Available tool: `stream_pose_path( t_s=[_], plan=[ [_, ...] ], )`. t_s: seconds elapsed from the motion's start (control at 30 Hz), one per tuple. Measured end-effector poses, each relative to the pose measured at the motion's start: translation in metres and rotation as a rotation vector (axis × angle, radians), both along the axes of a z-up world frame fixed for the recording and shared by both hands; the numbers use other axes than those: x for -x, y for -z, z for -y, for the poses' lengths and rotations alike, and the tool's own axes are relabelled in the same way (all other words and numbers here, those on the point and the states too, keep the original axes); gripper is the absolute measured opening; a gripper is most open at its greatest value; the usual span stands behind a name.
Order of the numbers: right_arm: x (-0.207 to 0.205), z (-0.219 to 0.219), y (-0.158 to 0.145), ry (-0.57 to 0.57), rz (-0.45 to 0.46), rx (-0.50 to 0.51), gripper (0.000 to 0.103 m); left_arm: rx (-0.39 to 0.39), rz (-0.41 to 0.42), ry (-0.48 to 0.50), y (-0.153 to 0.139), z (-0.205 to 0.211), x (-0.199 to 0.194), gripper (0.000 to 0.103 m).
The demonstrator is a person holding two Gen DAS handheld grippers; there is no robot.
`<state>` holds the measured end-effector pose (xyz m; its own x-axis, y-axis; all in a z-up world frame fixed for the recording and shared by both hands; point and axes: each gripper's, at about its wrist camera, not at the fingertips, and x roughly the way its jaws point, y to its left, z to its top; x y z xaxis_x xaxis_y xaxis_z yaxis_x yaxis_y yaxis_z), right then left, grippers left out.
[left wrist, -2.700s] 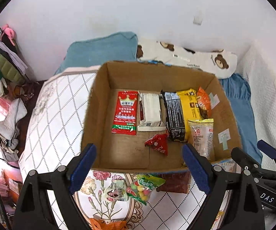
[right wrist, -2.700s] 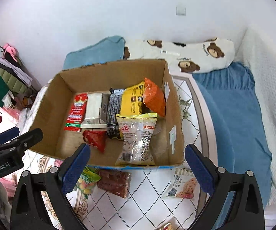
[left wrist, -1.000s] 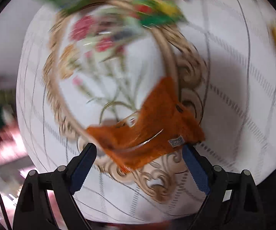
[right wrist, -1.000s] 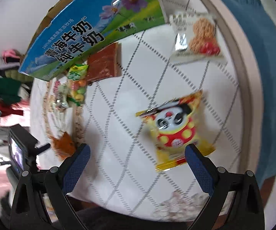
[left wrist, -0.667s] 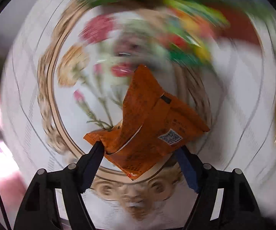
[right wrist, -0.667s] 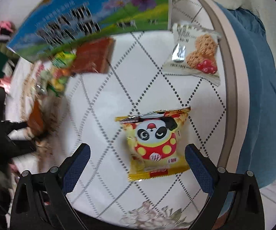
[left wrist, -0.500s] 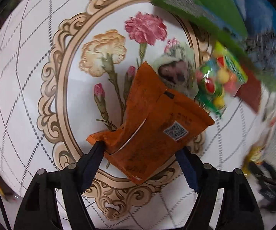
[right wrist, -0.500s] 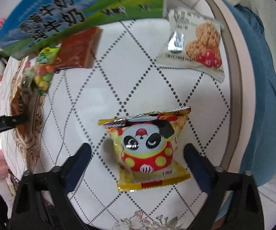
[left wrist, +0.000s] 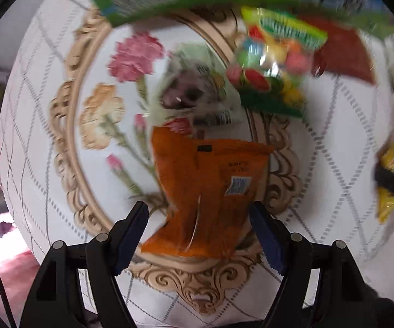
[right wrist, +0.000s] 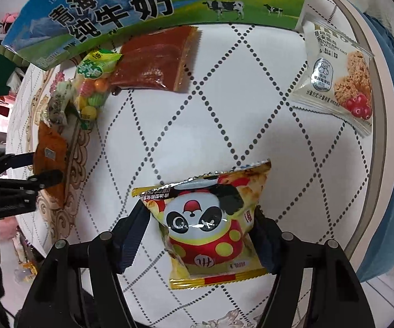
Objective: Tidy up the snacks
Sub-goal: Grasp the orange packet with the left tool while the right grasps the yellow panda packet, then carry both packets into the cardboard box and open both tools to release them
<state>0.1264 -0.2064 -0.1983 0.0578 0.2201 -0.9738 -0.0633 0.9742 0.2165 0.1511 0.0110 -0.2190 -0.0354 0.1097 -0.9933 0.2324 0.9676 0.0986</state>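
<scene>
Snacks crowded the bed's quilted cover (right wrist: 224,125) near the printed milk carton box (right wrist: 153,5): a candy bag (right wrist: 93,82), a brown-red packet (right wrist: 153,60) touching it, and a cookie packet (right wrist: 333,79) toward the cover's right edge. The left claw (left wrist: 197,218) held a crumpled orange packet (left wrist: 208,191) between narrowed fingers, over the floral medallion. The right claw (right wrist: 201,224) gripped a glossy yellow panda packet (right wrist: 205,224) near the cover's front edge. Bare cover lay between the two packets.
</scene>
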Motion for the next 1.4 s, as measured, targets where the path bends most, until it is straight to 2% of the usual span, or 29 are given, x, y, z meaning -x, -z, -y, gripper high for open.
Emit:
stream_pose_path(
  t_s=[0.03, 0.1, 0.17, 0.23, 0.3, 0.37, 0.47, 0.53, 0.6, 0.63, 0.73, 0.83, 0.9, 0.97, 1.13, 1.17, 1.23, 1.33, 1.4],
  plan=[
    [0.0, -0.001, 0.001, -0.002, 0.006, 0.006, 0.07, 0.005, 0.004, -0.003, 0.005, 0.003, -0.001, 0.075],
    [0.001, -0.002, 0.001, 0.004, 0.022, 0.02, 0.067, 0.04, 0.025, -0.068, 0.006, 0.008, -0.002, 0.066],
    [0.002, -0.007, 0.0, 0.012, 0.022, 0.002, 0.065, 0.136, 0.002, -0.194, 0.008, 0.0, 0.001, 0.061],
    [0.005, -0.006, -0.005, 0.029, 0.012, -0.048, 0.065, 0.231, -0.024, -0.312, 0.011, -0.014, 0.01, 0.061],
    [0.006, -0.009, -0.003, 0.047, -0.007, -0.081, 0.066, 0.292, -0.04, -0.392, 0.018, -0.021, 0.013, 0.061],
    [0.007, -0.008, 0.0, 0.067, -0.029, -0.097, 0.069, 0.296, -0.04, -0.408, 0.022, -0.023, 0.014, 0.062],
    [0.009, -0.007, 0.0, 0.06, -0.037, -0.094, 0.07, 0.255, -0.034, -0.365, 0.032, -0.033, 0.018, 0.062],
    [0.013, -0.005, 0.002, 0.036, -0.031, -0.077, 0.07, 0.217, -0.003, -0.331, 0.025, -0.01, 0.011, 0.061],
    [0.017, -0.015, 0.007, 0.006, -0.009, -0.044, 0.067, 0.195, 0.028, -0.31, 0.016, 0.008, 0.005, 0.055],
    [0.019, -0.017, 0.008, -0.003, 0.01, -0.023, 0.06, 0.196, 0.042, -0.308, 0.011, 0.011, 0.005, 0.054],
    [0.023, -0.02, 0.005, 0.0, 0.034, -0.014, 0.054, 0.212, 0.062, -0.309, -0.012, 0.018, 0.016, 0.049],
    [0.024, -0.021, 0.0, 0.023, 0.043, -0.044, 0.052, 0.228, 0.09, -0.293, -0.059, 0.028, 0.01, 0.048],
    [0.022, -0.021, -0.007, 0.032, 0.045, -0.08, 0.051, 0.259, 0.109, -0.284, -0.081, 0.034, 0.005, 0.048],
    [0.018, -0.021, -0.019, 0.033, 0.054, -0.119, 0.051, 0.293, 0.134, -0.272, -0.103, 0.039, -0.001, 0.048],
    [-0.002, -0.031, -0.063, 0.04, 0.123, -0.239, 0.051, 0.384, 0.232, -0.22, -0.179, 0.051, -0.029, 0.048],
    [-0.01, -0.034, -0.079, 0.038, 0.15, -0.27, 0.051, 0.39, 0.242, -0.206, -0.182, 0.036, -0.038, 0.048],
    [-0.027, -0.037, -0.1, 0.039, 0.194, -0.31, 0.051, 0.384, 0.279, -0.167, -0.206, 0.028, -0.057, 0.048],
    [-0.06, -0.045, -0.136, 0.036, 0.274, -0.354, 0.051, 0.328, 0.319, -0.113, -0.236, 0.017, -0.09, 0.048],
    [-0.081, -0.051, -0.151, 0.032, 0.32, -0.349, 0.051, 0.274, 0.336, -0.083, -0.243, 0.017, -0.122, 0.048]
  ],
)
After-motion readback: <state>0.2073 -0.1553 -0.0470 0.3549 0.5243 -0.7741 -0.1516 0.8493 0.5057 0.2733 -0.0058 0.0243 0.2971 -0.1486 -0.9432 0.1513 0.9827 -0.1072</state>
